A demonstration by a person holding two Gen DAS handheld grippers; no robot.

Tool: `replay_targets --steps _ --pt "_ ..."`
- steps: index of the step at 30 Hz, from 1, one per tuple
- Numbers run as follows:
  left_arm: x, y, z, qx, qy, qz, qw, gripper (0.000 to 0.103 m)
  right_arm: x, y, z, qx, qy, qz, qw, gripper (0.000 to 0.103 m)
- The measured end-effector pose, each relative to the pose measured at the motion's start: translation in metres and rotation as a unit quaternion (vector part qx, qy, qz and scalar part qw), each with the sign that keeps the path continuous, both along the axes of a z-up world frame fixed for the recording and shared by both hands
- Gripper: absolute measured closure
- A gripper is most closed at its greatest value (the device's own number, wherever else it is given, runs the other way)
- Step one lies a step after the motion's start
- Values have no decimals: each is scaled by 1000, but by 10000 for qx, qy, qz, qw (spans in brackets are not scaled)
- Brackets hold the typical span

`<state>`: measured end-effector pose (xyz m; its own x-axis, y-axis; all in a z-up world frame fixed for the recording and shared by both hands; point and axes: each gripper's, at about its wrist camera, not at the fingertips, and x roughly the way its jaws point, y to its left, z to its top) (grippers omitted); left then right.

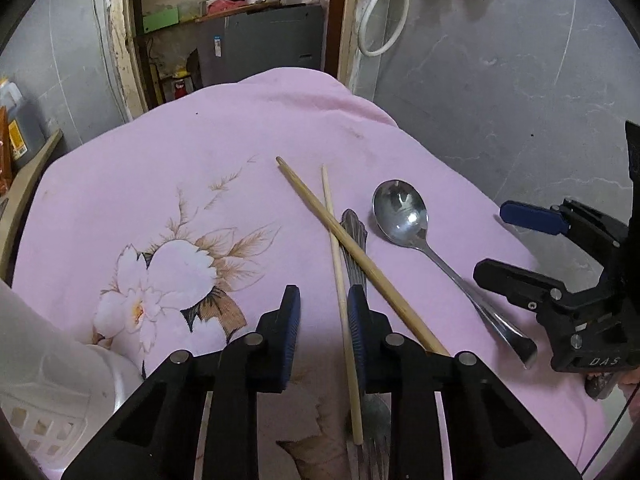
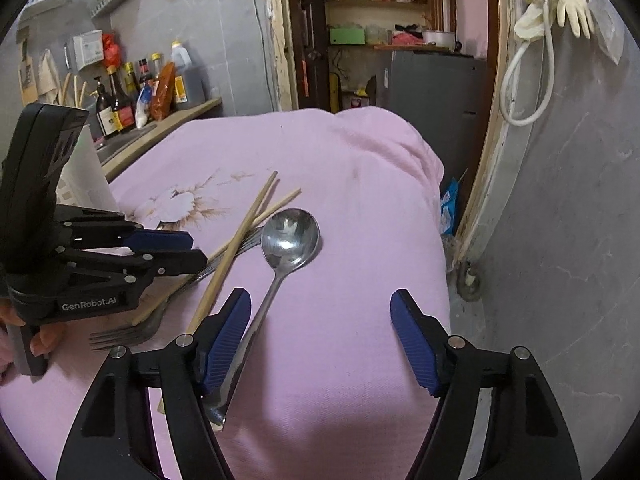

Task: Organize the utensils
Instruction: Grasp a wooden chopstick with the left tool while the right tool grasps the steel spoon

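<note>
On the pink flowered cloth (image 1: 200,152) lie two wooden chopsticks crossed over a metal fork (image 1: 355,232), with a metal spoon (image 1: 402,216) to their right. My left gripper (image 1: 324,294) hangs low over them, jaws narrowly apart. The thin chopstick (image 1: 340,292) runs between the jaws along the right pad, and the left pad stays clear of it. The thick chopstick (image 1: 360,256) passes outside that right finger. My right gripper (image 2: 320,296) stands wide open over the spoon (image 2: 290,236), whose handle lies against the left pad. The fork tines (image 2: 120,336) show under the left gripper (image 2: 198,249).
A white perforated basket (image 1: 48,400) stands at the left edge of the cloth. Sauce bottles (image 2: 120,100) line a counter behind it. The cloth drops off at the right toward a grey tiled wall with a white hose (image 2: 532,80) and an open doorway beyond.
</note>
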<state>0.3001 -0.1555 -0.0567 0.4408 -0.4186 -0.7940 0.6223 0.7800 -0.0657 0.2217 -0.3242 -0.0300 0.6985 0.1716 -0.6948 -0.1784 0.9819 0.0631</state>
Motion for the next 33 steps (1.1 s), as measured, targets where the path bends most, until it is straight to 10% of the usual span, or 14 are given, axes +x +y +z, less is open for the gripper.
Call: replay_targets --steps 23,33 --pt "23 -20 -4 391 235 449 9979 100 21 11 -7 -241 276 91 9993 33" --pt "18 22 3 140 962 1003 9902 100 46 35 -13 -508 402 415 9970 43"
